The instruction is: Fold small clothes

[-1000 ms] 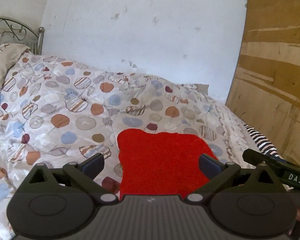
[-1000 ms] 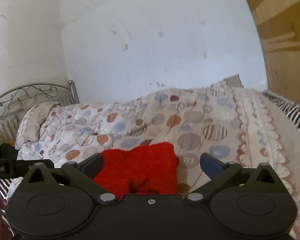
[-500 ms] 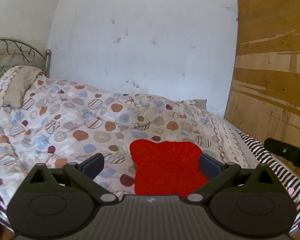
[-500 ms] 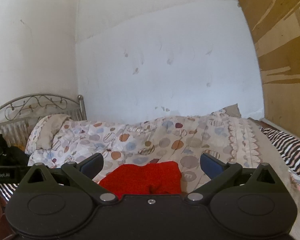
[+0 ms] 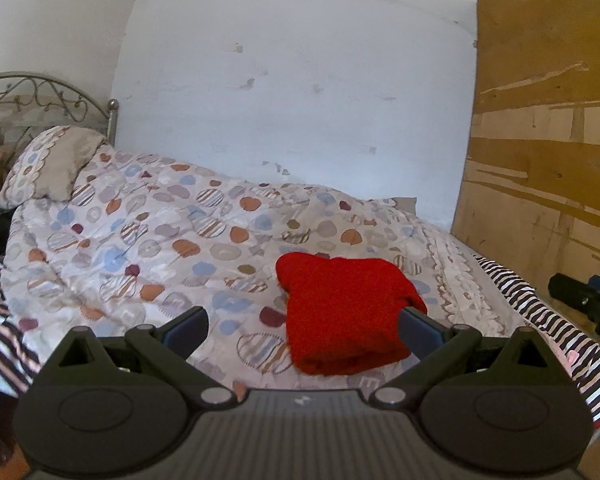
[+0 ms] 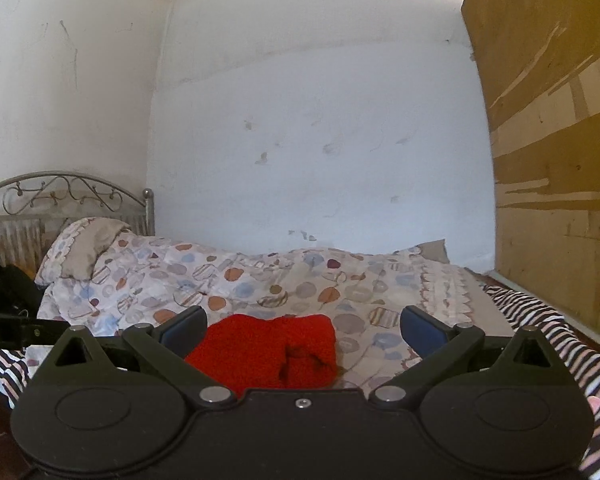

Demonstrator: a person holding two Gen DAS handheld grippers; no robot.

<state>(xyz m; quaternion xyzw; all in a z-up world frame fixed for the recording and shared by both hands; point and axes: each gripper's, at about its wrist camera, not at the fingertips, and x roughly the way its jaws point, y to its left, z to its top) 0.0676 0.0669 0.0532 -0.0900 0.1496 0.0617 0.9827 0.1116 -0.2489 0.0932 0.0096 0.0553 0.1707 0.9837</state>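
Red cloth (image 5: pixel 346 316) lies folded on quilt (image 5: pixel 148 240); L gripper (image 5: pixel 303 326) & R gripper (image 6: pixel 303 326) both spread wide, holding nothing.

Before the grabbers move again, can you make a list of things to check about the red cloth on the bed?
1. Red cloth folded into a neat bundle: ok.
2. It lies flat on the spotted quilt, away from the bed edge: ok.
3. Left gripper open, holding nothing: ok.
4. Right gripper open, holding nothing: ok.
5. Loose end at the cloth's right side in the right wrist view tucked in: cannot tell.
6. More small clothes waiting to be folded: cannot tell.
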